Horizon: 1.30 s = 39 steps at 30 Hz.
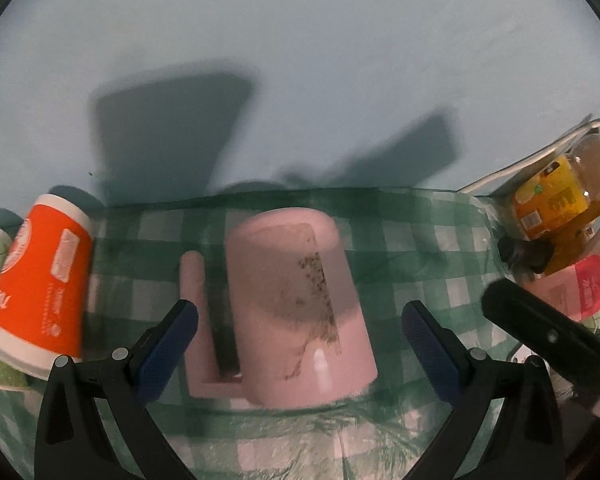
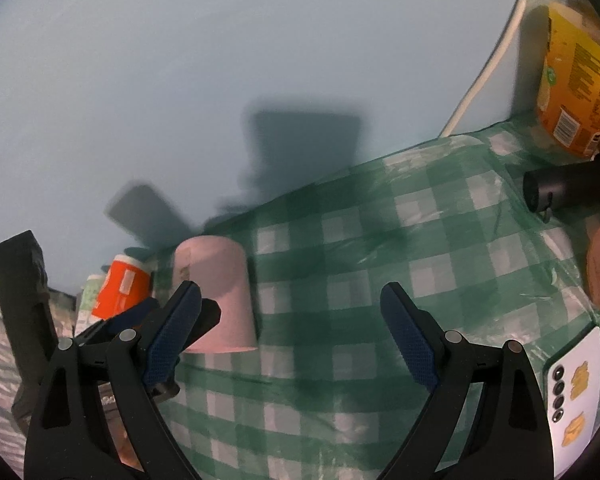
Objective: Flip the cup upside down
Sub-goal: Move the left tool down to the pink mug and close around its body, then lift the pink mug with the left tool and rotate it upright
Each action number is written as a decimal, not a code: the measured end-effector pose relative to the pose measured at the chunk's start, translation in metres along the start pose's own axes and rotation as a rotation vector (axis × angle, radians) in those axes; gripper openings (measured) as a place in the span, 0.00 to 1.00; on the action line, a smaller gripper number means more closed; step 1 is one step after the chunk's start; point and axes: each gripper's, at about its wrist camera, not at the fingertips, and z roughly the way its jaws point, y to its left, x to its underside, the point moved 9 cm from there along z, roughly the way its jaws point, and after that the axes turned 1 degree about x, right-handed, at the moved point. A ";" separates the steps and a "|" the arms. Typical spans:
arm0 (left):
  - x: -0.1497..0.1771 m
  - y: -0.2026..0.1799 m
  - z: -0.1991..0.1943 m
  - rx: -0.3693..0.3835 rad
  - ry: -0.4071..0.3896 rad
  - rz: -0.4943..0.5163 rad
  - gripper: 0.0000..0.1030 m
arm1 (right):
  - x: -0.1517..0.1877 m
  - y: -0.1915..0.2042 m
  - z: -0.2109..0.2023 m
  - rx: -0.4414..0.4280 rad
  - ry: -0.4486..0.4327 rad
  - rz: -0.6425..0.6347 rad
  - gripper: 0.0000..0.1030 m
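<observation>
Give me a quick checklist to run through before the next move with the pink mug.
1. Pink mug upside down on the checked cloth: ok, its flat base faces up and its wide rim is down.
2. Left gripper open, fingers on either side of the mug and apart from it: ok.
3. Right gripper open and holding nothing: ok.
4. Mug clear of the orange cup: ok, a gap shows beside the handle.
5. Rim flat on the cloth all round: cannot tell, the far side is hidden.
6. Phone near the right gripper, out of its path: cannot tell.
</observation>
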 end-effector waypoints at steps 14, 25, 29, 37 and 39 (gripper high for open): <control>0.001 0.000 0.039 -0.058 0.115 0.038 0.75 | 0.004 -0.021 0.002 0.013 0.015 0.012 0.89; 0.004 0.012 0.016 -0.101 0.082 0.175 0.73 | 0.018 -0.019 -0.006 0.003 0.017 -0.003 0.89; 0.012 0.002 -0.001 -0.105 0.071 0.214 0.73 | 0.024 -0.011 -0.014 -0.011 0.008 -0.015 0.89; 0.051 -0.020 -0.035 -0.126 0.057 0.328 0.73 | 0.050 0.009 -0.031 -0.066 0.008 -0.044 0.89; 0.068 -0.016 -0.042 -0.128 0.061 0.341 0.73 | 0.060 0.014 -0.035 -0.071 0.015 -0.054 0.89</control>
